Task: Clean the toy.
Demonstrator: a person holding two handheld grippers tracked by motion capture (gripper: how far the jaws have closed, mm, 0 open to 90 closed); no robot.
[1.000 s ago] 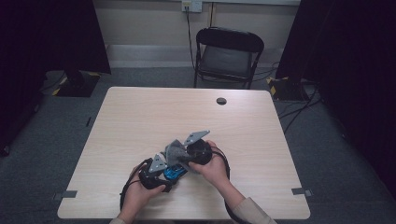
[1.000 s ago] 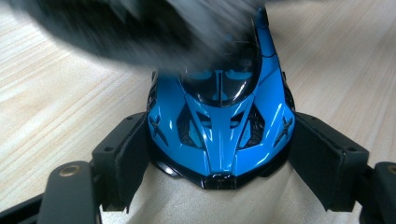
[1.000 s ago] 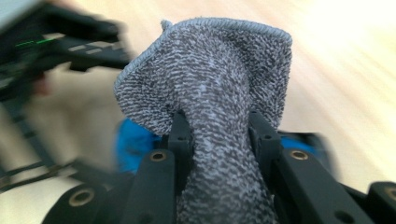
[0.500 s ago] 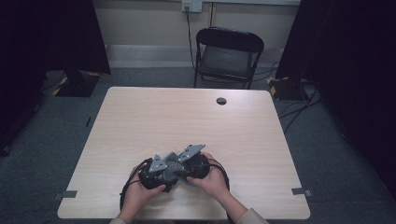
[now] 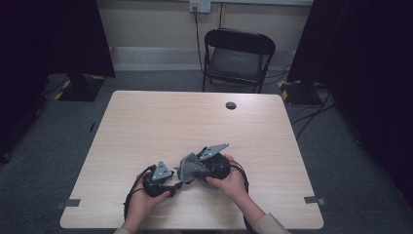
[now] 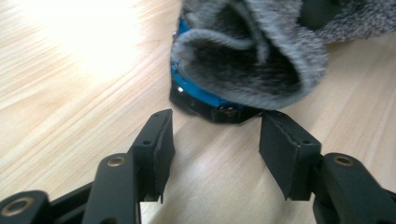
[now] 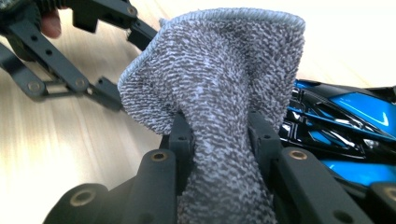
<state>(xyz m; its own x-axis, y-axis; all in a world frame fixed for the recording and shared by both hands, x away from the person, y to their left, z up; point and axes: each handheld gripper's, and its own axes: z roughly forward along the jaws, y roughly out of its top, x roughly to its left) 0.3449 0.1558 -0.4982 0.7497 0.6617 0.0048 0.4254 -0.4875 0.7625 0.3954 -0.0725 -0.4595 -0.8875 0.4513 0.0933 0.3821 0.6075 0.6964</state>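
My right gripper [image 7: 220, 126] is shut on a grey knitted cloth [image 7: 219, 70], which bunches up between its jaws. Under and beside the cloth lies a glossy blue and black object [image 7: 345, 126] on the wooden table [image 5: 146, 126]. In the left gripper view the cloth [image 6: 252, 51] drapes over that object [image 6: 205, 100], just beyond my left gripper [image 6: 215, 135]. The left jaws have just been closing, with nothing between them and the pads [image 6: 154, 140] touching nothing. From above, the left gripper [image 5: 176, 185] and right gripper [image 5: 195, 168] sit close together near the table's front edge.
A small black round piece [image 5: 231, 105] lies near the table's far edge. A black folding chair [image 5: 238, 53] stands behind the table. Cables [image 5: 130, 200] trail from the grippers at the front edge. Dark curtains flank the room.
My right hand has come down and nearer the front edge with the cloth, close beside the left gripper. The left hand has stayed where it was.
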